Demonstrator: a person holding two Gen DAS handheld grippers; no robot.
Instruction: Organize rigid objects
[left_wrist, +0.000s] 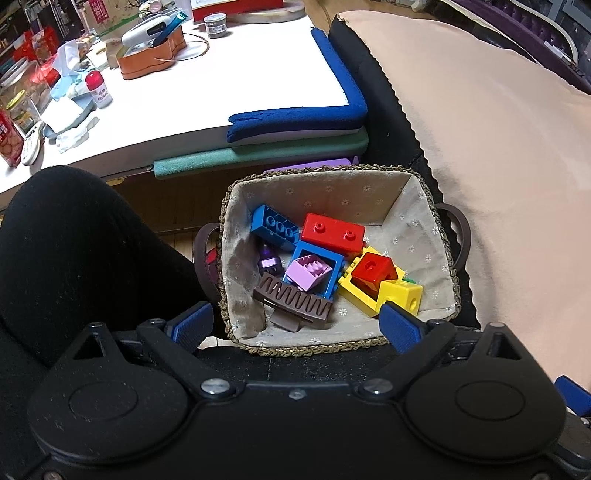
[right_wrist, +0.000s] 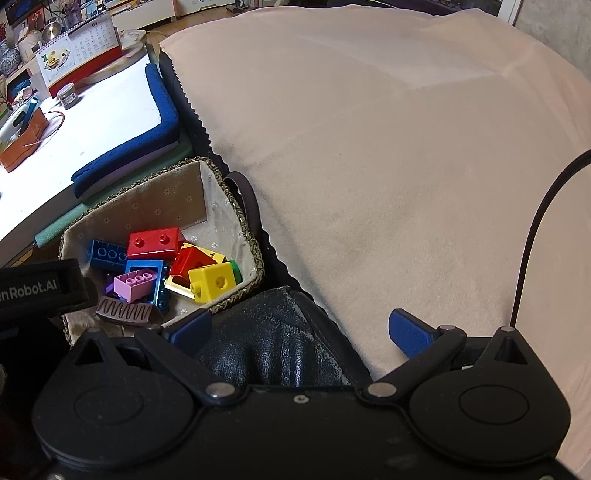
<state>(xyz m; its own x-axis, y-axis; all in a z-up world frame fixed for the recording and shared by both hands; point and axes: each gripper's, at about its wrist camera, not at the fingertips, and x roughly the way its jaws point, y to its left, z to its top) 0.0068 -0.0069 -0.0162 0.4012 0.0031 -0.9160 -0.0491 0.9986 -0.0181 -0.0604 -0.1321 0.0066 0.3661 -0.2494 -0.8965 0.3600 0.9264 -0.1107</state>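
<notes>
A woven basket (left_wrist: 413, 173) with a flowered cloth lining sits on a black leather seat. It holds a red brick (left_wrist: 332, 232), blue bricks (left_wrist: 271, 223), a pink brick (left_wrist: 308, 271), a yellow cube (left_wrist: 400, 295), a yellow frame, and a brown hair clip (left_wrist: 293, 301). My left gripper (left_wrist: 295, 325) is open and empty, just above the basket's near rim. In the right wrist view the basket (right_wrist: 221, 177) is at the left with the same bricks (right_wrist: 155, 242). My right gripper (right_wrist: 299, 328) is open and empty over the black seat (right_wrist: 273, 343), right of the basket.
A pink cloth (left_wrist: 498, 166) covers the surface right of the basket and shows again in the right wrist view (right_wrist: 388, 166). A white table (left_wrist: 221, 85) with blue padded edging stands behind, cluttered with an orange box (left_wrist: 151, 55), jars and bottles. A black-clad knee (left_wrist: 74, 240) is at the left.
</notes>
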